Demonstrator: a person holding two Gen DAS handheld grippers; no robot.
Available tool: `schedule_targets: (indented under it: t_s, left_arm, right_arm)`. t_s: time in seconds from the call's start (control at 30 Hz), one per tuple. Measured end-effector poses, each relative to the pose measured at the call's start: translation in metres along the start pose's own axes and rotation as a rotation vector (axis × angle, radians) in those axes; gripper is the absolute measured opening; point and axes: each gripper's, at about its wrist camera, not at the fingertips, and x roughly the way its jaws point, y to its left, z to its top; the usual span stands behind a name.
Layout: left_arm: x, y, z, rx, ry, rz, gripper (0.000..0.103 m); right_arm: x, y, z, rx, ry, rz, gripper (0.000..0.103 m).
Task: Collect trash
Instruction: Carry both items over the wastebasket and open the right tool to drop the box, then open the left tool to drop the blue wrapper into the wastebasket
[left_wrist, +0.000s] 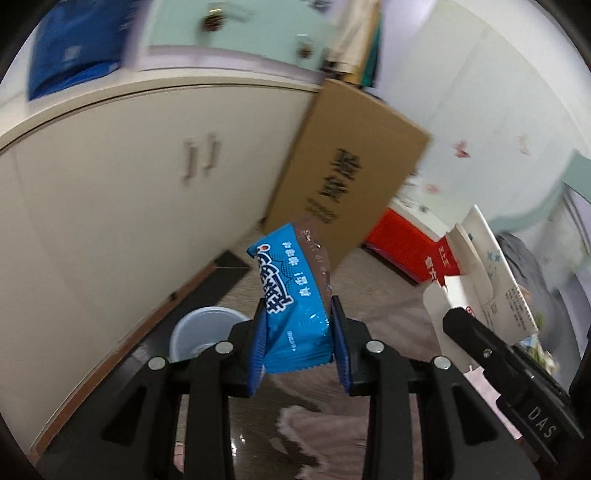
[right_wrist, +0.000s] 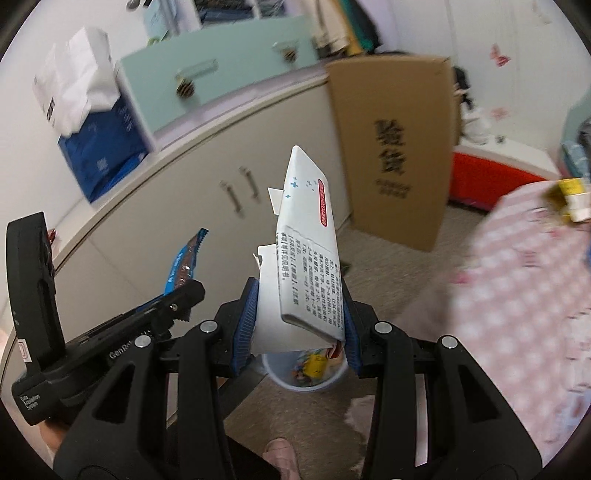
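My left gripper (left_wrist: 297, 345) is shut on a blue snack wrapper (left_wrist: 291, 295) that sticks up between its pads. My right gripper (right_wrist: 297, 328) is shut on a flattened white carton (right_wrist: 308, 254) with printed text and a red label. A pale blue waste bin (right_wrist: 308, 373) stands on the floor just beyond the right gripper, with coloured wrappers inside. In the left wrist view the same bin (left_wrist: 201, 332) shows left of the fingers. The white carton (left_wrist: 487, 284) and right gripper appear at the right of the left wrist view. The blue wrapper (right_wrist: 184, 262) shows at the left of the right wrist view.
A cream cabinet (right_wrist: 192, 206) with two handles runs along the left. A tall cardboard box (right_wrist: 399, 147) leans beside it, with a red and white box (right_wrist: 487, 177) behind. A pink patterned bedspread (right_wrist: 524, 295) fills the right. A pink slipper (right_wrist: 280, 458) is on the floor below.
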Motion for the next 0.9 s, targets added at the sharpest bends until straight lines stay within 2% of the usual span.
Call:
schedule_targets:
  t_s: [0.13,0.2,0.27,0.43,0.67,0.9]
  left_arm:
    - [0.015,0.043,0.007,-0.058,0.008,0.079,0.031]
    - [0.024,0.061,0.01,-0.085,0.019,0.101,0.032]
    - [0.031,0.073,0.01,-0.097,0.031,0.12,0.032]
    - [0.052,0.085,0.005,-0.091,0.076,0.151,0.032]
    - [0.073,0.083,0.001,-0.072,0.124,0.165,0.032]
    - [0.081,0.072,-0.005,-0.043,0.15,0.164,0.032]
  right_arm:
    - [0.044,0.015,-0.002,0.004,0.029,0.05,0.046]
    - [0.071,0.018,-0.002,0.01,0.056,0.071,0.068]
    - [0.095,0.021,-0.005,-0.012,0.083,0.034,0.068]
    - [0.118,0.015,-0.016,0.048,0.138,0.043,0.068]
    - [0.112,0.001,-0.024,0.065,0.139,-0.011,0.07]
    - [0.098,-0.006,-0.024,0.062,0.097,-0.036,0.072]
